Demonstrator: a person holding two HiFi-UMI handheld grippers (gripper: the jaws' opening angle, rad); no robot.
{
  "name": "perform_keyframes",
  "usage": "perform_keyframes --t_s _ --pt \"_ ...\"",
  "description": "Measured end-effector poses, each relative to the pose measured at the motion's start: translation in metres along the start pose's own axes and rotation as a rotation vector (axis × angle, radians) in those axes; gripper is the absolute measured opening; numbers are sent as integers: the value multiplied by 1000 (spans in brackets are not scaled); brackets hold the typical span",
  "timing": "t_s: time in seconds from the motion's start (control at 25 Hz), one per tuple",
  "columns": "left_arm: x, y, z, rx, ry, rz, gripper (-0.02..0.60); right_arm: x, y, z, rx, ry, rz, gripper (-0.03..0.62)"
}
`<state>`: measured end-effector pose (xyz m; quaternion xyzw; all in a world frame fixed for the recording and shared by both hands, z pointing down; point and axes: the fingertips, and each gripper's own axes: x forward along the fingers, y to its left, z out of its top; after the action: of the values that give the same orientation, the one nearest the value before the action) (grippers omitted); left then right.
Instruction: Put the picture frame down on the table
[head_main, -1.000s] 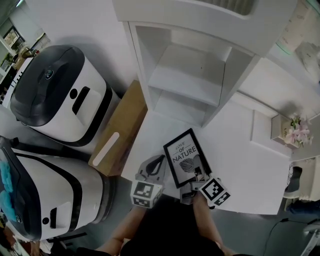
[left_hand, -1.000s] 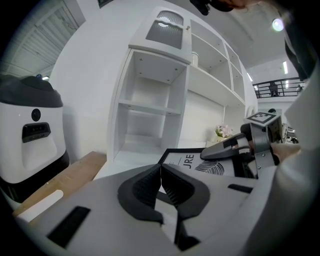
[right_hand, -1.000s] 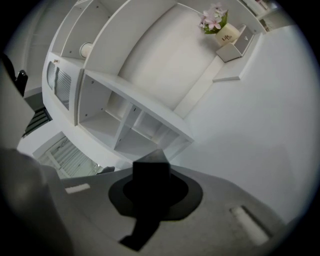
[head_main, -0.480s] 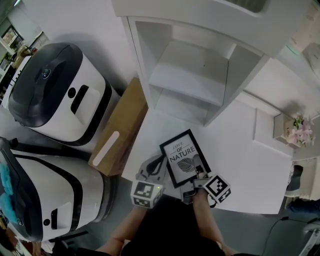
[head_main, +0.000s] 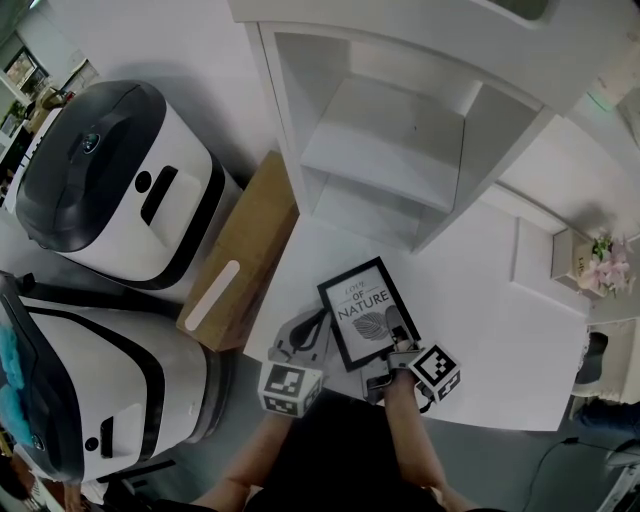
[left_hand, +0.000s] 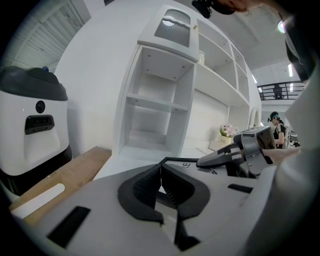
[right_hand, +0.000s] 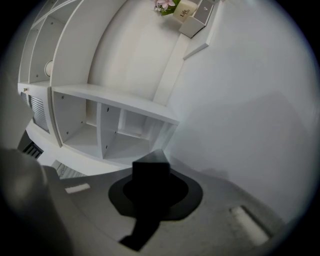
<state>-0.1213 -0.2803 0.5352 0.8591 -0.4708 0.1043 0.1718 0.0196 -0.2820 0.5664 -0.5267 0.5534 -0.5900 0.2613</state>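
At the near edge of the white table (head_main: 480, 330), my right gripper (head_main: 396, 335) is clenched on the near right corner of the picture frame (head_main: 362, 310). The right gripper view shows a dark edge filling the space between the jaws. The frame has a black border and a white print with the word NATURE and a leaf. It faces up, almost flat and low over the table top; I cannot tell whether its underside touches the surface. My left gripper (head_main: 316, 325) sits just beside the frame's left edge, with its jaws closed together on nothing. Beyond the frame, on the far side, stands a white shelf unit (head_main: 400, 150). A wooden board (head_main: 250, 240) lies along the table's left edge, and pink flowers (head_main: 605, 262) stand at the far right.
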Motion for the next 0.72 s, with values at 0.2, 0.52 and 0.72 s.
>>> perform_keyframes --t_s 0.2,0.52,0.72 --pt "1 7 -1 1 -6 14 12 9 -3 -3 36 8 13 15" --pt "4 8 -6 -6 -7 19 12 25 -8 -2 60 11 21 15" --pt "6 7 -9 -13 -1 18 12 32 -14 1 83 2 28 15"
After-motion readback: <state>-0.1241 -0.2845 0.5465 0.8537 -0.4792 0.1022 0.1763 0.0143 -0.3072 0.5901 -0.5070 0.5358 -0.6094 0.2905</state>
